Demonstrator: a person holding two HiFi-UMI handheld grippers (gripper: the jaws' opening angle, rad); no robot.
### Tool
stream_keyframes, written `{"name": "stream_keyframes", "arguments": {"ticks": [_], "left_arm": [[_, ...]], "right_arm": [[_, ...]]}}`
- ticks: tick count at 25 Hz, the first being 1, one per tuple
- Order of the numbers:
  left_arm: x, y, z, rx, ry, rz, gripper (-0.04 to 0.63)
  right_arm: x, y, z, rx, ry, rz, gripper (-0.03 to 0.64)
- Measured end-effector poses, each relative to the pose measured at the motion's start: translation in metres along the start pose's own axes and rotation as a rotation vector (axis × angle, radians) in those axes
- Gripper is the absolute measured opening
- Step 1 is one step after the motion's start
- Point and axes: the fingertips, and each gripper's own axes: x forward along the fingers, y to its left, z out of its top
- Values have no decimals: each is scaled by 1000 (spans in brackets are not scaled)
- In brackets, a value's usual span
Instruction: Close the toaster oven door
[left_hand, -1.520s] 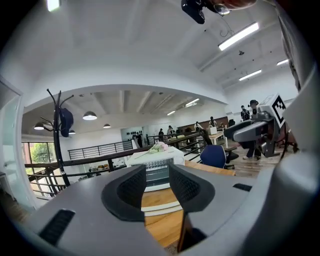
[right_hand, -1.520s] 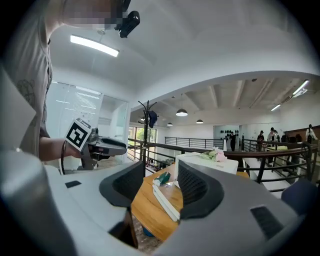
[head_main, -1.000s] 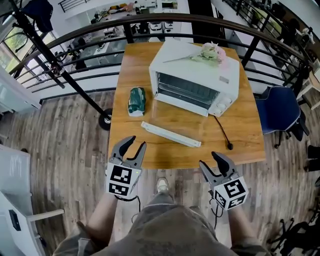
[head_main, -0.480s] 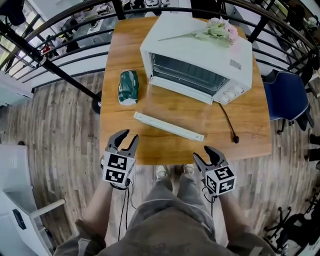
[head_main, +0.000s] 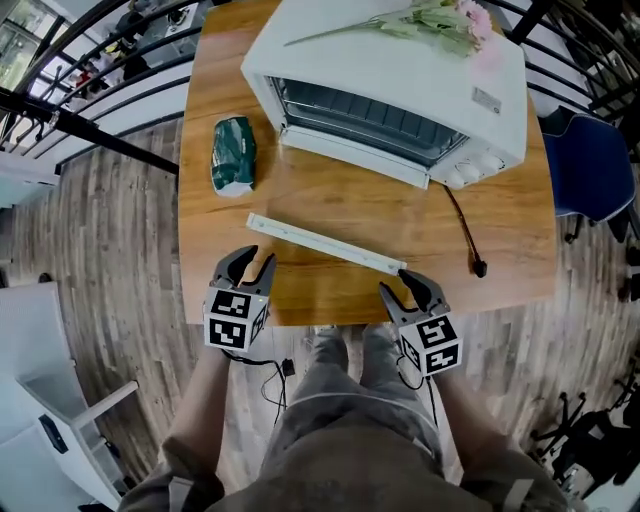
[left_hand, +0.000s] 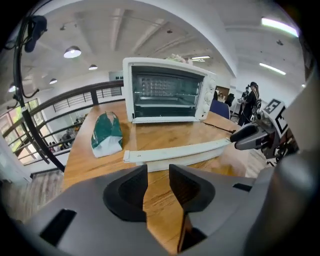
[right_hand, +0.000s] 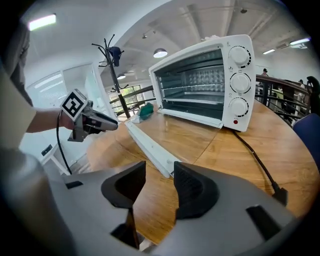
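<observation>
A white toaster oven (head_main: 400, 70) stands at the back of the wooden table (head_main: 200, 290). Its glass door (head_main: 350, 205) lies flat and open toward me, with the white handle bar (head_main: 325, 243) along its front edge. My left gripper (head_main: 246, 268) hovers at the table's near edge, just short of the bar's left end, its jaws a little apart and empty. My right gripper (head_main: 408, 288) sits by the bar's right end, apart from it; its jaws are closing with nothing between them. The left gripper view shows the oven (left_hand: 165, 90) and bar (left_hand: 175, 152); the right gripper view shows the bar (right_hand: 147, 145).
A green bag (head_main: 233, 155) lies left of the oven. Pink flowers (head_main: 440, 20) rest on the oven's top. The black power cord (head_main: 465, 235) trails to the right of the door. A dark railing (head_main: 90, 125) and a blue chair (head_main: 590, 165) flank the table.
The head camera has come closer to the table. Both grippers have moved forward to the table's near edge by the door handle. The right jaws have narrowed.
</observation>
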Motion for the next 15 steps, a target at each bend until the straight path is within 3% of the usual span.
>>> {"name": "stream_keyframes", "arguments": {"ticks": [3,7,8,9,12,15], "left_arm": [[14,-4,-7,-22,35,-3,147],[23,-5,-15,-36,66,0,147],[24,-4,-16,-37,70,5,147],[25,-2,-17,-38,73,10,147],[28,2,-19,-51,74,15,147],[30,5,-19,-55,73,19,147]], "right_arm": [[-2,-2,0,17,-15,-11,206],[0,-6,0,-68,-24,-74,210],[0,-9,-2,-71,-21,-92,269],[0,-12,-6,-58,-12,-103,270],[4,-18,-24,4,14,-83,273],[12,-19,-24,-7,7,-61,272]]}}
